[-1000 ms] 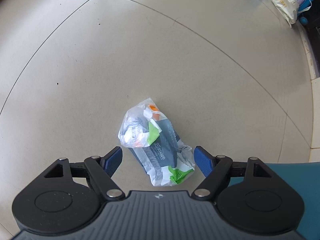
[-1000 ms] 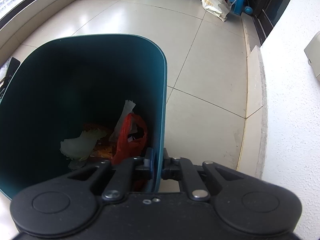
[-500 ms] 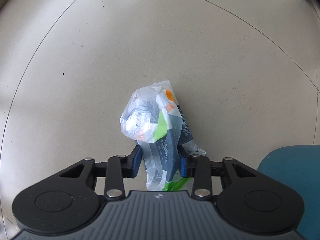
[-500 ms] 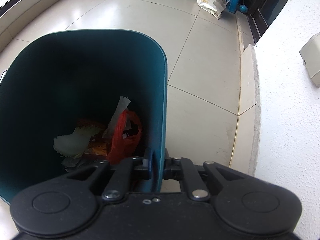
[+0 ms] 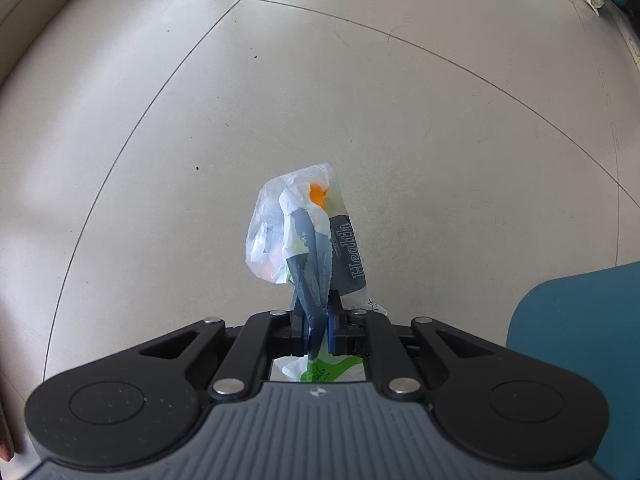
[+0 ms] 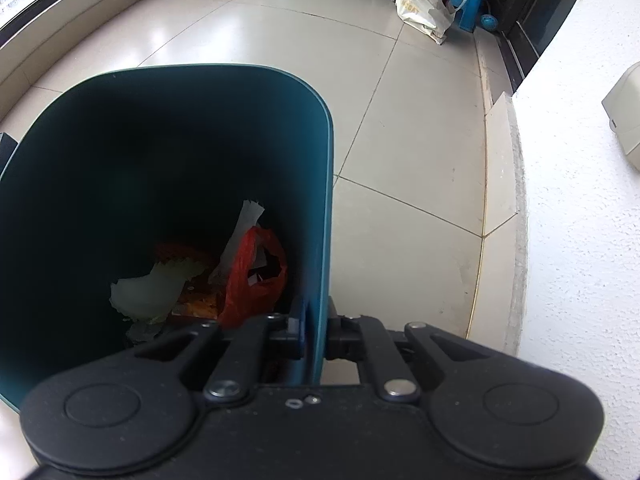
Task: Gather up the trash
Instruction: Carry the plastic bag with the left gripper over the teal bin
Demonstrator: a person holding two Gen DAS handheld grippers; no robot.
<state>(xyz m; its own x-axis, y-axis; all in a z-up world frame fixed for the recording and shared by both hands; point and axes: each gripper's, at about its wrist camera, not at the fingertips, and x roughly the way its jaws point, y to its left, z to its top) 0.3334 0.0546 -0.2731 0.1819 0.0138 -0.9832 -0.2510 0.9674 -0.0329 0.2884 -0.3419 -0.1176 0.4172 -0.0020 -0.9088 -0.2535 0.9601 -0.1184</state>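
Note:
A crumpled clear plastic wrapper (image 5: pixel 308 236) with dark blue, green and orange print hangs above the tiled floor, pinched at its lower end by my left gripper (image 5: pixel 317 330), which is shut on it. The teal trash bin (image 5: pixel 576 360) shows at the right edge of the left wrist view. In the right wrist view my right gripper (image 6: pixel 316 332) is shut on the right wall of the teal trash bin (image 6: pixel 316 200). Inside the bin lie a red plastic bag (image 6: pixel 256 276), a pale crumpled paper (image 6: pixel 152 290) and orange scraps.
Beige floor tiles (image 5: pixel 200 120) spread all around. A white shopping bag (image 6: pixel 420 12) and blue plastic items (image 6: pixel 468 4) stand far off by a dark doorway. A white wall and low kerb (image 6: pixel 504 200) run along the right of the bin.
My left gripper closed from wide open onto the plastic wrapper and lifted it off the floor. The right gripper kept its hold on the bin wall.

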